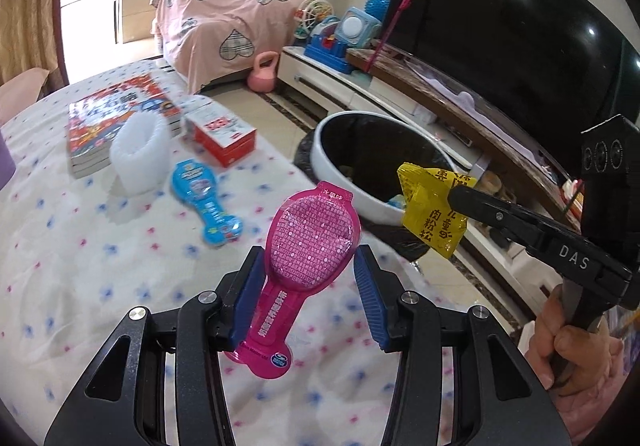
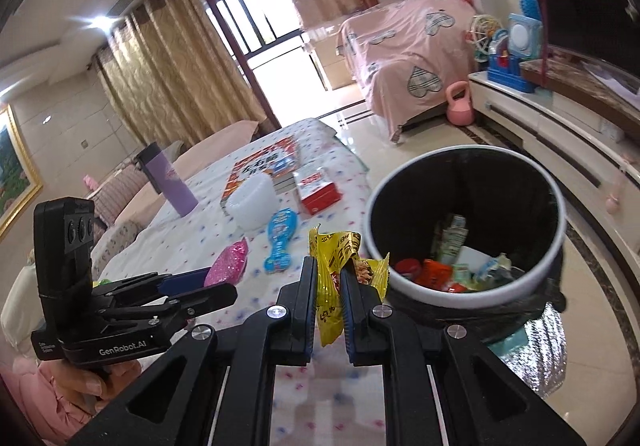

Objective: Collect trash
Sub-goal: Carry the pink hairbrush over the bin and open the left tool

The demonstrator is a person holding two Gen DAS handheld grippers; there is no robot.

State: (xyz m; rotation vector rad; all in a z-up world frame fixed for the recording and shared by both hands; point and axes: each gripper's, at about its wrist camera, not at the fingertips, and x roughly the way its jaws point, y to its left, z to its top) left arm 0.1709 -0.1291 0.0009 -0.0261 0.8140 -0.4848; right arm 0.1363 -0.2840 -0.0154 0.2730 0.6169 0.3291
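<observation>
I see a table under a dotted white cloth (image 1: 80, 246), beside the white-rimmed bin (image 2: 552, 258) on glossy tile. My left gripper (image 1: 310, 286) pinches the pink packet (image 1: 310, 246) above the cloth; my right gripper (image 2: 330, 286) presses on the yellow wrapper (image 2: 332, 258) near the bin's rim. A blue packet (image 1: 208, 202) lies on the cloth. The bin's contents are hard to make out.

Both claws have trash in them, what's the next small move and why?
Probably carry the right claw a little further, over the bin, then open it. It is shut on the yellow wrapper, which hangs just short of the rim. The left claw, gripping the pink packet, looks farther from the bin.
</observation>
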